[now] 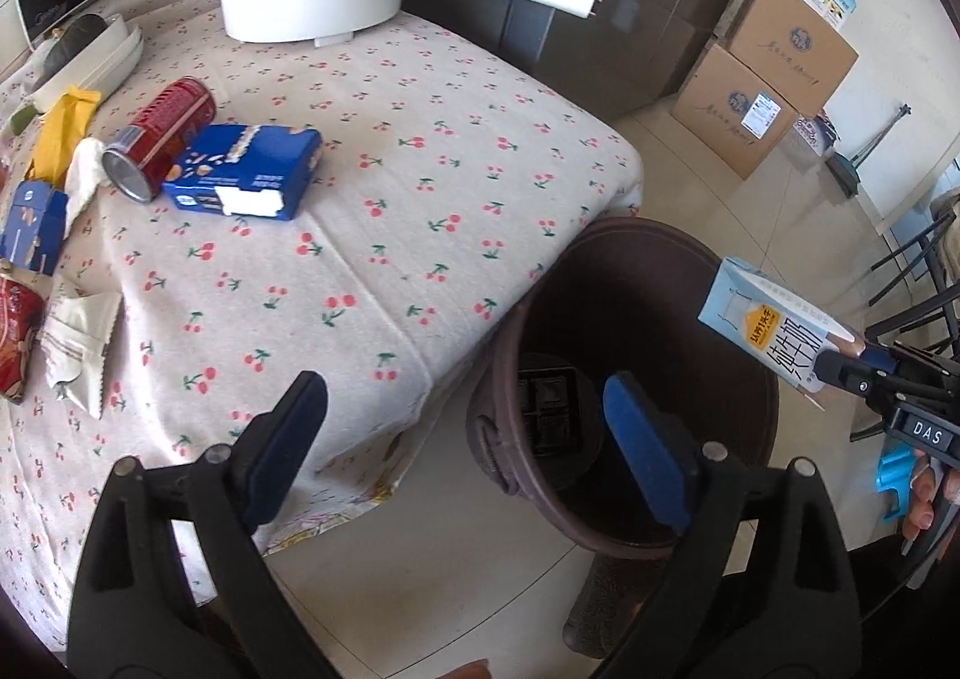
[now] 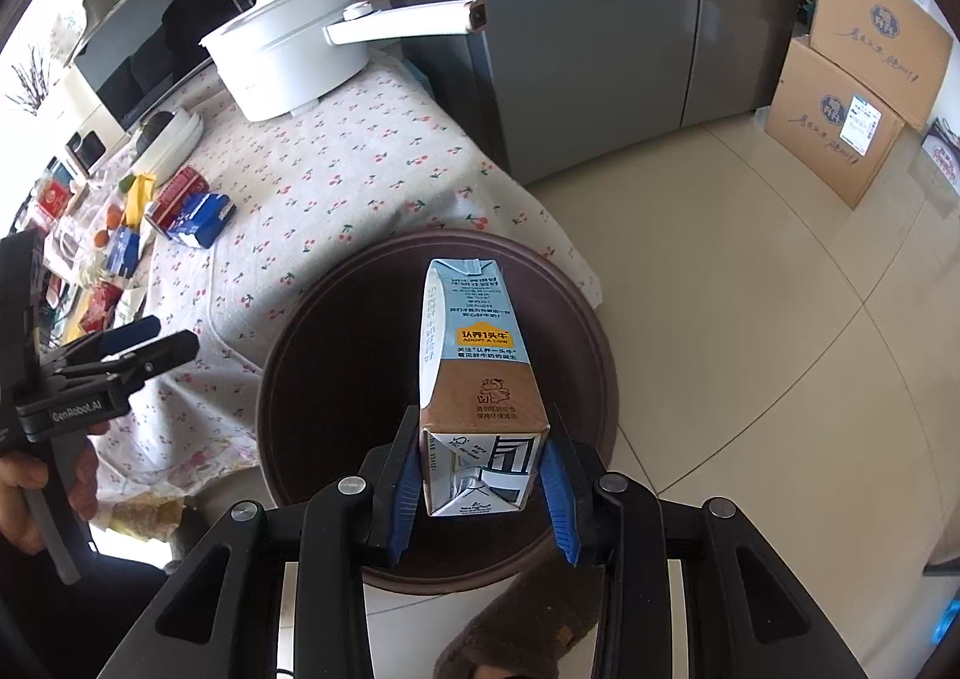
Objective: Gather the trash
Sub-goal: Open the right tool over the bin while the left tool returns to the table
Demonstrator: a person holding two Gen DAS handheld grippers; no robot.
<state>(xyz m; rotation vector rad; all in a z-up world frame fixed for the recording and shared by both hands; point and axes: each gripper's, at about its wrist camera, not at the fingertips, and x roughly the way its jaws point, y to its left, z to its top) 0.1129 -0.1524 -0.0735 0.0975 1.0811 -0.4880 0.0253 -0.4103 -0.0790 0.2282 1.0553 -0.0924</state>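
Left wrist view: left tool [image 1: 465,448] spread wide, empty, above bin [image 1: 630,385] rim. Can [image 1: 159,138], blue box [image 1: 243,172] remain on worktop [image 1: 420,168].

Right wrist view: right tool [image 2: 480,490] clamps milk carton [image 2: 477,373] over bin [image 2: 336,379]. Risk: off-centre release, carton strikes rim, lands on floor [image 2: 750,319].

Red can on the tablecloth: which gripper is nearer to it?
Left. The left gripper hangs open at the table's near edge, beside the bin. The right gripper holds the milk carton over the bin, farther from the red can.

Left tongs [image 1: 465,442] spread wide (nothing between), right tongs [image 2: 480,490] clamped, both angled downward
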